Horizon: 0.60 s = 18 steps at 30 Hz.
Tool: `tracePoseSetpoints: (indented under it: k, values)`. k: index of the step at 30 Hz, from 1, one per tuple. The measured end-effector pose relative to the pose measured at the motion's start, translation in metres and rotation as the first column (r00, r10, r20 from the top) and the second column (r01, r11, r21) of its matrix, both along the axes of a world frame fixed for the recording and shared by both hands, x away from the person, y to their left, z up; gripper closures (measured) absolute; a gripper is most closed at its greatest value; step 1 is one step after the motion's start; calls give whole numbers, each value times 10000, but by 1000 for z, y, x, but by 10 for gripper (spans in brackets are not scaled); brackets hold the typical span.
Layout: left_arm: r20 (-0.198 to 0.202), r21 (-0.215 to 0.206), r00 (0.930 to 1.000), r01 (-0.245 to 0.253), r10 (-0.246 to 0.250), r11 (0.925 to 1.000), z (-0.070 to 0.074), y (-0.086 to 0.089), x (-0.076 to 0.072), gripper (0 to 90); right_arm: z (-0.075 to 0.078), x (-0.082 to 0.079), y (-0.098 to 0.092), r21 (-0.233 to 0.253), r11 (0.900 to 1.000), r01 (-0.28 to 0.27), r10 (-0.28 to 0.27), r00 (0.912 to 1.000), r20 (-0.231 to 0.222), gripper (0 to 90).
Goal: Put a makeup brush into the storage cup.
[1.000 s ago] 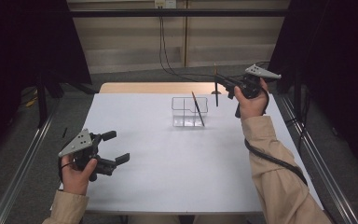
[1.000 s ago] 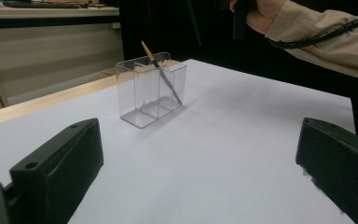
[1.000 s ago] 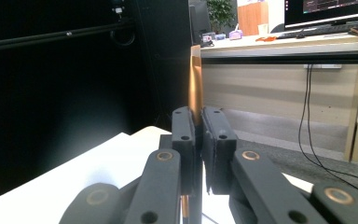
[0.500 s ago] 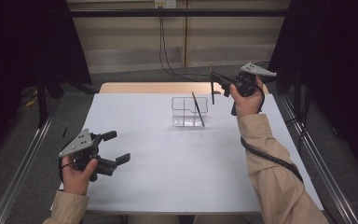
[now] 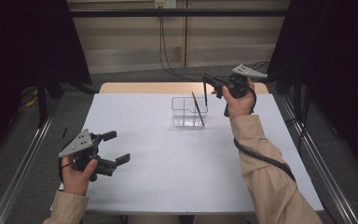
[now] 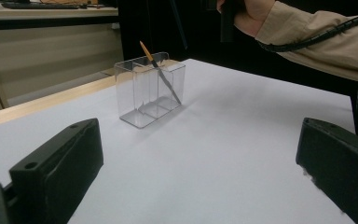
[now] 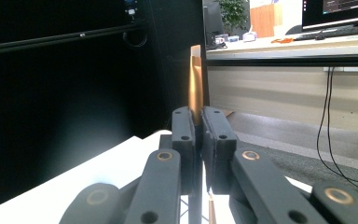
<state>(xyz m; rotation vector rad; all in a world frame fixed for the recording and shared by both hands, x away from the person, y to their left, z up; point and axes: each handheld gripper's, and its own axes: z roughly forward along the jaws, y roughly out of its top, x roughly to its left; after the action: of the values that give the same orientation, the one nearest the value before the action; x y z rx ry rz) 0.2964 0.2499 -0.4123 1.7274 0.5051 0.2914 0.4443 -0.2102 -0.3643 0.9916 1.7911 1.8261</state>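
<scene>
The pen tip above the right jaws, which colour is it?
Copper-orange tip, clearest in the right gripper view.

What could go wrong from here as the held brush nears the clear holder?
The right gripper pinches the brush near its top, so it could swing and catch the clear holder rim. The holder looks light and might tip. The leaning brush already inside could block entry.

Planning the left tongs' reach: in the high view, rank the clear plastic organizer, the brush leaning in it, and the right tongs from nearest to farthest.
1. Clear plastic organizer, table centre-back.
2. Thin dark brush leaning at its right end; nearly tied.
3. Right tongs, raised at the far right.
</scene>
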Motion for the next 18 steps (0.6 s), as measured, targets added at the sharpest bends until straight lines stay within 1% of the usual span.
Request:
tracePoseSetpoints:
  k: [10, 18]
  values:
    - [66, -25, 10000, 20, -20, 10000, 1, 1, 0, 1, -3, 3, 9, 94, 9999, -120, 119, 9998, 163, 842]
    - [129, -15, 9999, 49, -49, 10000, 1, 1, -1, 0, -5, 4, 13, -13, 9999, -132, 133, 9995, 272, 842]
